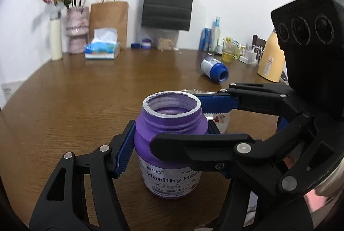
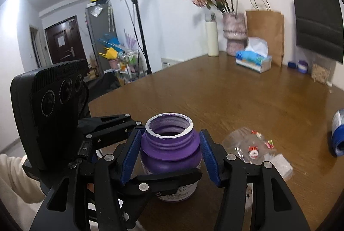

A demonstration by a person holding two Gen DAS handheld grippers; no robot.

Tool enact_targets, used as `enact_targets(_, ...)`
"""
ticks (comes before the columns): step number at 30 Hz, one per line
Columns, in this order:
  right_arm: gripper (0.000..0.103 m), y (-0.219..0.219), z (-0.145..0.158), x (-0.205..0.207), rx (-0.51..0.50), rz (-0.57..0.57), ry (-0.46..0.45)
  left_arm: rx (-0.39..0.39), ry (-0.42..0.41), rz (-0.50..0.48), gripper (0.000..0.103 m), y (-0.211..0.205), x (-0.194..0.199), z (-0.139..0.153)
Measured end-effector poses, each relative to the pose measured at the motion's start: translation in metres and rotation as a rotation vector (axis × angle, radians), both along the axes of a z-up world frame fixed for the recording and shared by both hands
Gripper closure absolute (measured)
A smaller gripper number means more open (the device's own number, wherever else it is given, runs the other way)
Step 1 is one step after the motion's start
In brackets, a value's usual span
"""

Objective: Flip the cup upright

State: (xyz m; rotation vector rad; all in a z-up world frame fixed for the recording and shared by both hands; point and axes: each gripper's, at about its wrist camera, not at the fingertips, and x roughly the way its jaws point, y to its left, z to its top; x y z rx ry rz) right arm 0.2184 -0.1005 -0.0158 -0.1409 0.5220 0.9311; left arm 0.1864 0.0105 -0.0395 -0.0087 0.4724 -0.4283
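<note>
A purple open-topped jar (image 1: 169,144) stands upright on the brown wooden table (image 1: 75,101), mouth up. My left gripper (image 1: 169,140) has its blue pads on both sides of the jar's shoulder and looks shut on it. My right gripper (image 2: 169,155) also straddles the same jar (image 2: 169,149); a small gap shows at its right pad (image 2: 209,157), so it looks open. In the left wrist view the right gripper (image 1: 211,119) reaches in from the right, one finger behind the jar and one in front.
A blue bottle (image 1: 214,68) lies on its side at the far right. A clear wrapper with sweets (image 2: 253,149) and a white napkin (image 2: 279,166) lie right of the jar. A tissue box (image 1: 101,49), vase (image 1: 76,30), paper bags (image 1: 109,22) and bottles line the far edge.
</note>
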Motion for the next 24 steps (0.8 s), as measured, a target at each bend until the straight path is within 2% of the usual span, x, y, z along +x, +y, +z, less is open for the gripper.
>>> enact_targets(2,0.042,0.000,-0.002,-0.001,0.000,0.002,-0.017,0.022,-0.024,0.014,0.040,-0.002,0.000,-0.004)
enact_targets(7,0.039,0.005,-0.005,-0.009,-0.039,0.010,-0.066,0.021,0.017,0.023,0.039,-0.006,0.004,-0.011)
enact_targets(8,0.032,0.006,-0.005,-0.011,-0.048,0.008,-0.072,0.027,0.009,0.027,0.036,-0.007,0.002,-0.010)
enact_targets(10,0.026,0.006,-0.006,-0.015,-0.052,-0.009,-0.087,0.024,-0.001,0.033,0.024,-0.007,0.001,-0.010)
enact_targets(12,0.019,0.003,-0.006,-0.017,-0.044,-0.023,-0.089,0.008,-0.001,0.043,0.022,-0.004,-0.002,-0.007)
enact_targets(16,0.019,-0.010,0.002,-0.024,0.012,-0.041,-0.086,-0.005,-0.008,0.098,0.009,0.001,-0.008,0.002)
enact_targets(18,0.019,-0.021,0.009,-0.026,0.030,-0.079,-0.088,-0.011,-0.007,0.122,0.007,0.004,-0.015,0.007)
enact_targets(20,0.019,-0.036,0.016,-0.031,0.044,-0.130,-0.085,-0.034,-0.026,0.165,0.000,0.010,-0.030,0.017)
enact_targets(22,0.019,-0.057,0.024,-0.036,0.055,-0.202,-0.091,-0.057,-0.093,0.254,0.000,0.022,-0.052,0.029)
enact_targets(24,0.018,-0.082,0.029,-0.045,0.051,-0.303,-0.111,-0.059,-0.120,0.331,0.000,0.032,-0.066,0.037)
